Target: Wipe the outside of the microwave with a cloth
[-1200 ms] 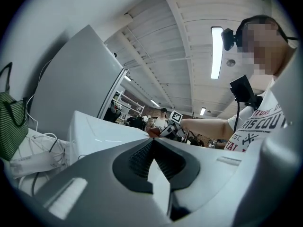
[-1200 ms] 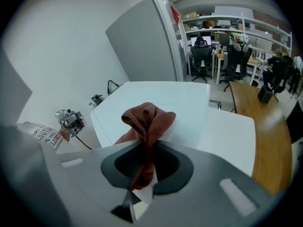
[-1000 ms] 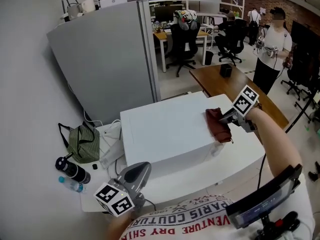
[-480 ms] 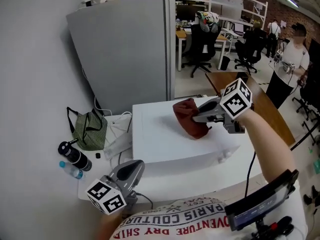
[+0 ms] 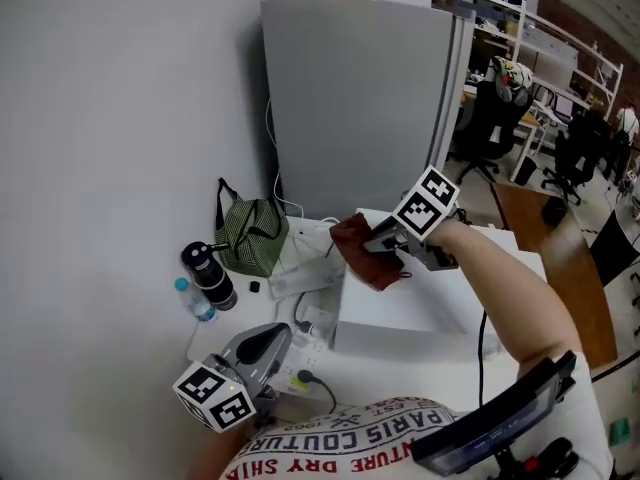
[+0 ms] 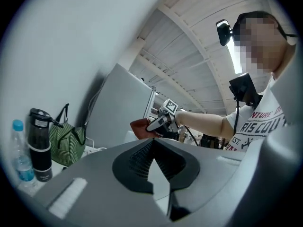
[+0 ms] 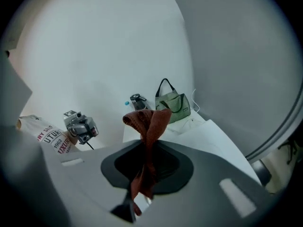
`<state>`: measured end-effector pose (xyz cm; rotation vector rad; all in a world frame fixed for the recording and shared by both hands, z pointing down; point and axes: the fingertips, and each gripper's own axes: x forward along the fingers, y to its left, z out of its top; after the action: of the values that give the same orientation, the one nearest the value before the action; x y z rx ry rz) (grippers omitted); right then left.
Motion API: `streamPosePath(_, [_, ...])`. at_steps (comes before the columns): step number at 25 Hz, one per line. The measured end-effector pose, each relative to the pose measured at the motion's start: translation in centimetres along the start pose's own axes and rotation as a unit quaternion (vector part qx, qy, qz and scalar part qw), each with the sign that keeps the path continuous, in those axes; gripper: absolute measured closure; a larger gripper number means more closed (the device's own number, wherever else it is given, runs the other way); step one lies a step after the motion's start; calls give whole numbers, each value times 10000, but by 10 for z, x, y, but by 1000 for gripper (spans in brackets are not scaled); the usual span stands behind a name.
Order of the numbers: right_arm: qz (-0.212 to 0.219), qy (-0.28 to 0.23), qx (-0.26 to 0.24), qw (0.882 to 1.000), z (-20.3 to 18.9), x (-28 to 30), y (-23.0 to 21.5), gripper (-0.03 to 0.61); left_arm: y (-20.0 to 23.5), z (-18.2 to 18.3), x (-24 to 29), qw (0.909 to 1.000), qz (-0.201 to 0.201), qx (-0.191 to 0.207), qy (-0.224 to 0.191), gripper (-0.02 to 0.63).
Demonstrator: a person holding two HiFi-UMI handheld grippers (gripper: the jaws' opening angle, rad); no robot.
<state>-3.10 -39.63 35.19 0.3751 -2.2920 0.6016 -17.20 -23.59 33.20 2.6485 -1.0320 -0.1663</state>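
Note:
The white microwave (image 5: 440, 293) stands on a white table. A red-brown cloth (image 5: 360, 252) hangs over the microwave's top left edge, and my right gripper (image 5: 385, 240) is shut on it. In the right gripper view the cloth (image 7: 150, 124) sticks up bunched from between the jaws of the right gripper (image 7: 146, 145), with the microwave top (image 7: 215, 136) beyond. My left gripper (image 5: 262, 344) stays low by the table's front left corner, away from the microwave. Its jaws meet at the tip (image 6: 154, 141) with nothing between them. The left gripper view also catches the cloth (image 6: 138, 128) from afar.
A green striped bag (image 5: 250, 236), a black flask (image 5: 208, 276) and a small water bottle (image 5: 190, 300) sit left of the microwave by the wall. Cables and a power strip (image 5: 300, 273) lie beside it. A tall grey cabinet (image 5: 360, 98) stands behind.
My right gripper has carried the cloth leftward across the microwave top, from its right side to its left edge. The head view has swung left. The left gripper has stayed low.

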Motion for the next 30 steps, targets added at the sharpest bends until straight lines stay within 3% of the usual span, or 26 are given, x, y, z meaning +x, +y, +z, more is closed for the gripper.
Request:
streamPosePath(3, [-308,397,28,9987,-7,19,-24,541,9,3,-13,9998,181,-32,-107,609])
streamPosePath(9, [-478,543,313,9969,-17,13,-46,541,11,7,-11,9996,264,-54,-127,609])
streamPosePath(13, [-613,603,444,9953,-42,-15,-58,540,-2,5,12,10000,-2,-31,5,609])
streamPosePath(19, [-983,251,1149,9882,-110,-81,-89,540,-27,-6,62,9984,-543,-28,130,609])
streamPosePath(23, [-1364,-64,1748,9751,-171,-143,-103,540,-58,-16,98,9935,-1073,15,392,609])
streamPosePath(30, [-1960,-843,2730,9381,-274,-233,-112,540,-105,-32,139,9808,-1807,123,730,609])
